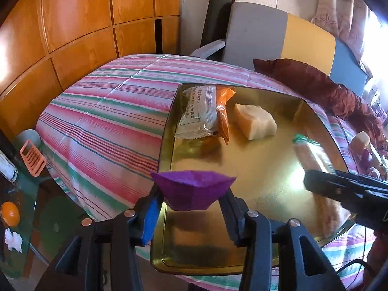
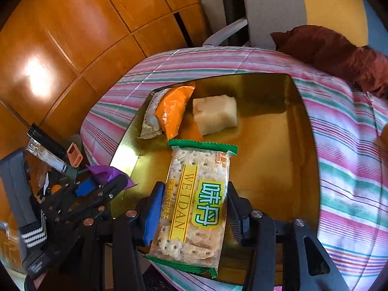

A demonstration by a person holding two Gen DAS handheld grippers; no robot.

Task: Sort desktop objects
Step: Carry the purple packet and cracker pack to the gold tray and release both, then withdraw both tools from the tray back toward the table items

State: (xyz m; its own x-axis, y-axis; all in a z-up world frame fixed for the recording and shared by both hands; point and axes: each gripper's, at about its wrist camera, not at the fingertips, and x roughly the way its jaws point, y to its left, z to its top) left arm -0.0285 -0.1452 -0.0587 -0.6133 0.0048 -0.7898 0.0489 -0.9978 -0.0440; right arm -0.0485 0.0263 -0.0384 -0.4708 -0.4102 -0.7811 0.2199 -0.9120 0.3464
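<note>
In the left wrist view my left gripper point(image 1: 191, 201) is shut on a purple folded-paper boat point(image 1: 194, 189), held over the near left edge of a shallow gold tray point(image 1: 266, 169). Lying in the tray are a beige snack packet point(image 1: 198, 111), an orange packet point(image 1: 224, 106) and a pale block point(image 1: 254, 121). My right gripper point(image 2: 194, 194) is shut on a green-edged cracker packet point(image 2: 194, 198), held lengthwise over the tray's point(image 2: 266, 157) near side. From the left wrist, the right gripper point(image 1: 315, 181) and its blurred packet point(image 1: 312, 155) show at the right. The right wrist sees the left gripper point(image 2: 106, 186) at its left.
The tray lies on a pink and green striped cloth point(image 1: 101, 121). A dark red cloth point(image 1: 315, 84) lies behind it, before a grey and yellow chair point(image 1: 278, 34). A lower glass table point(image 1: 21, 194) at the left carries an orange rack point(image 1: 32, 157). Wooden panels point(image 1: 72, 24) fill the back left.
</note>
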